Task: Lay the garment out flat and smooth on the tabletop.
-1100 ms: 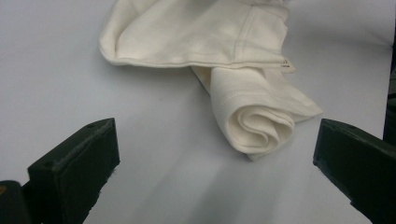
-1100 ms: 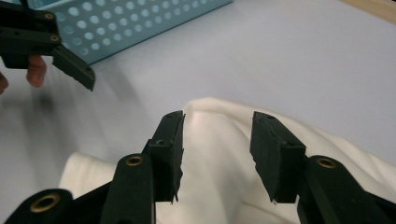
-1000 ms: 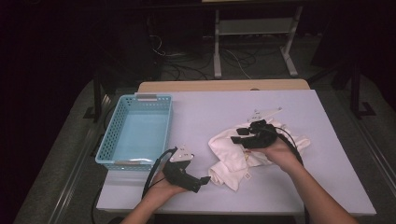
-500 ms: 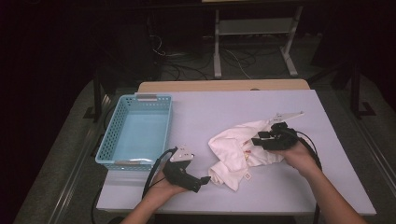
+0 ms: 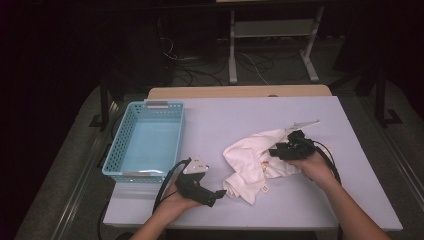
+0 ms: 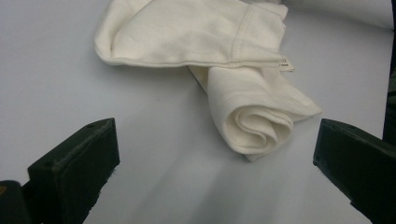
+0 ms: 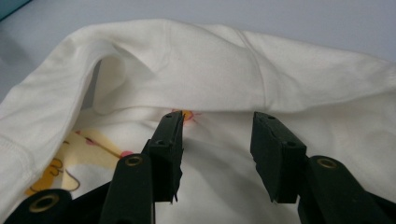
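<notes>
Pale lilac table in dark room, cream garment right of blue basket, left gripper fingers spread wide, right gripper fingers parted over the cloth.

Lab or test room: bare table, floor cables, metal stand (dim surroundings).

Shifted toward the right side of the tabletop and lower: right claw, now at the right edge of the cream garment. Garment's right portion drawn out flatter, less bunched than a second ago. Jaws partly apart, over the fabric.
</notes>
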### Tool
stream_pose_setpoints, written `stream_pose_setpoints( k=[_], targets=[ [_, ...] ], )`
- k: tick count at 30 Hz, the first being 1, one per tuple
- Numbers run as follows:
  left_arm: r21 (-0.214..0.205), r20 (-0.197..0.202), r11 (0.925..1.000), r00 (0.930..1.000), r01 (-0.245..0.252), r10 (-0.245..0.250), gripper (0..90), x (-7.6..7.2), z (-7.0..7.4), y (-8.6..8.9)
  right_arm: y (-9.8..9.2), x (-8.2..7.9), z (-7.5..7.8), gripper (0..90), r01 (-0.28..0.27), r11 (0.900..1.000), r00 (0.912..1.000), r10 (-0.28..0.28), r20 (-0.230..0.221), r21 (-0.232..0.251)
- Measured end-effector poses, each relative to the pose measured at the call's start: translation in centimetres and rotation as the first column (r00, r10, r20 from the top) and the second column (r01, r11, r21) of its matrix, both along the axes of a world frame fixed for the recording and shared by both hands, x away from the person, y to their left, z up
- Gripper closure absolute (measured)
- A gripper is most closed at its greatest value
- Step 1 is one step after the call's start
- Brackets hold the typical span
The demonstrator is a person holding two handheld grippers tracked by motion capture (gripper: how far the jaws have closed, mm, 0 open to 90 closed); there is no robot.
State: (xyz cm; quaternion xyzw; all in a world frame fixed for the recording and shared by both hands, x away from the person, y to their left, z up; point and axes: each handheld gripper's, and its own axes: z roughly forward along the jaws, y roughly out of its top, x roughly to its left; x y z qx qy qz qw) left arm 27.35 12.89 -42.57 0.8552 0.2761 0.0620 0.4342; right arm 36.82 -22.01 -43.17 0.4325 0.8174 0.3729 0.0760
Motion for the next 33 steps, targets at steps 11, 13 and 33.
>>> stream_pose_setpoints(
  k=[11,13,33],
  targets=[
    [0.001,0.001,1.0000,1.0000,0.001,-0.001,0.0,0.0,0.1,0.1,0.6,0.7,-0.7,54.5,0.025,0.9997,0.9977,-0.025,-0.063,0.000],
    [0.001,0.002,1.0000,1.0000,0.001,-0.001,0.0,0.0,0.1,0.1,0.7,0.6,-0.7,54.5,0.025,0.9997,0.9974,-0.025,-0.068,-0.008],
    [0.002,0.003,1.0000,1.0000,0.000,0.000,0.0,-0.1,0.1,0.1,1.8,1.6,-0.3,78.3,0.056,0.9978,0.9984,-0.056,0.010,0.034]
  ],
)
